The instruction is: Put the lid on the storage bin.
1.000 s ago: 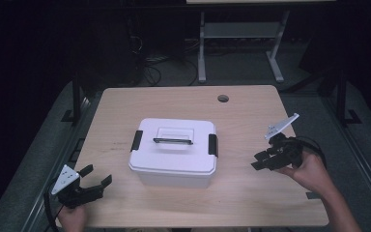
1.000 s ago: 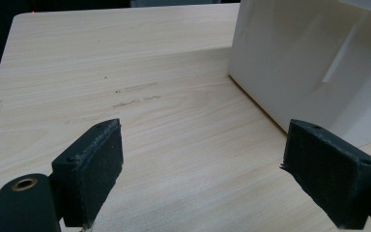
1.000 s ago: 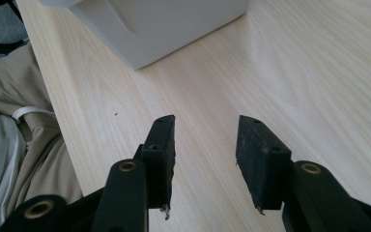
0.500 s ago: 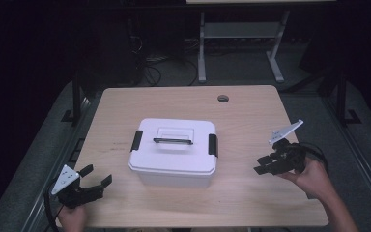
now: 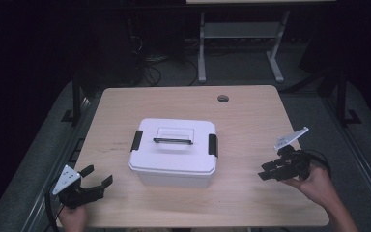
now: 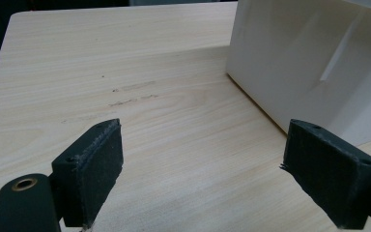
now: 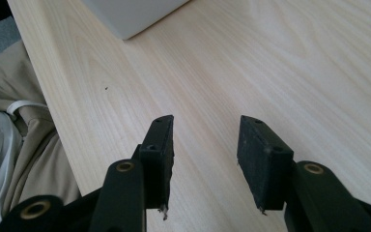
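A white lidded box [image 5: 175, 151] with black side latches and a flat top handle sits in the middle of the wooden table [image 5: 251, 116]. My left gripper [image 5: 96, 177] rests near the table's front left corner, open, with nothing between its jaws; the box's near corner [image 6: 314, 63] rises ahead of it to the right. My right gripper [image 5: 266, 171] hovers low over the table's front right part, a hand's width from the box, open and empty. Its jaws point toward the box's bottom corner [image 7: 130, 17] and the table's front edge.
A small round hole [image 5: 223, 98] lies in the tabletop at the back right. A person's beige clothing [image 7: 14, 121] shows beyond the table's front edge. A grey metal frame [image 5: 241, 38] and cables stand on the dark floor behind the table.
My right gripper has moved down and toward the table's front edge, away from the box. The left gripper and the box have stayed where they were.
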